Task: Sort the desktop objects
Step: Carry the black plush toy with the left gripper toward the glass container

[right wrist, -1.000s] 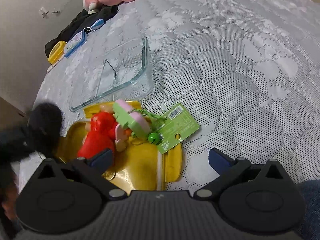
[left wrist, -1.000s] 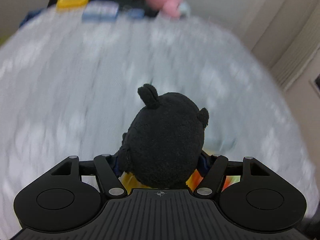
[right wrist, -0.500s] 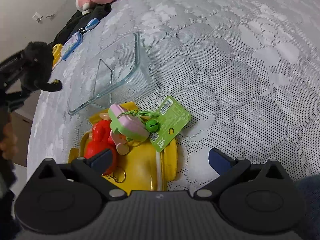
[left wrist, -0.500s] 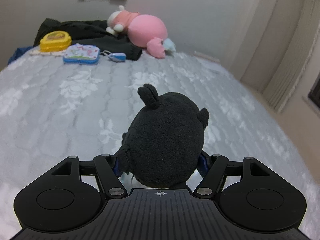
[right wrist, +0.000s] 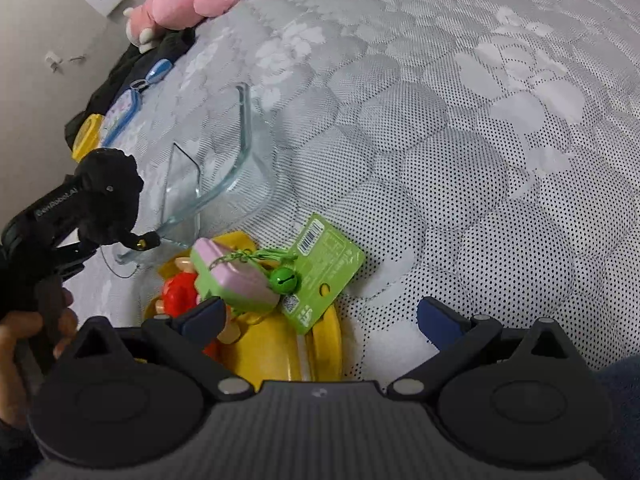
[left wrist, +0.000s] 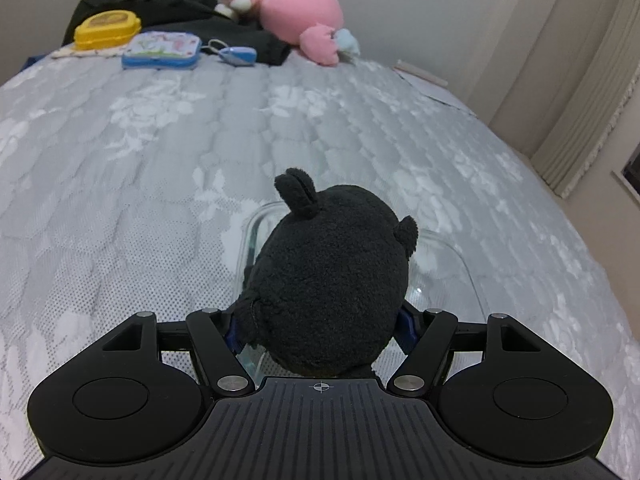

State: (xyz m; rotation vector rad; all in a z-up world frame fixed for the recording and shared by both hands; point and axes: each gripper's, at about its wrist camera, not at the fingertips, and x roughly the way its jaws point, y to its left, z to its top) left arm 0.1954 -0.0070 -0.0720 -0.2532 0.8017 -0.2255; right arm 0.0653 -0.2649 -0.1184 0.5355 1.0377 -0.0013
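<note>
My left gripper (left wrist: 320, 326) is shut on a black plush toy (left wrist: 332, 284) and holds it over the near end of a clear glass dish (left wrist: 466, 264). In the right wrist view the black plush toy (right wrist: 108, 196) hangs at the left, just above the glass dish (right wrist: 244, 148). My right gripper (right wrist: 320, 312) is open and empty above a yellow tray (right wrist: 276, 356). On the tray lie a red figure (right wrist: 180, 298) and a green and pink keychain (right wrist: 236, 280) with a green bell (right wrist: 283, 279) and a green tag (right wrist: 320, 268).
The bed is a grey quilted mattress (left wrist: 120, 200). At its far end lie a pink plush (left wrist: 296, 0), a yellow case (left wrist: 107, 29), a blue-rimmed case (left wrist: 162, 50), a small blue clip (left wrist: 238, 56) and black cloth (left wrist: 192, 12). A wall and curtain stand at the right.
My left gripper has carried the black plush from beside the yellow tray to over the glass dish. My right gripper has stayed open above the tray.
</note>
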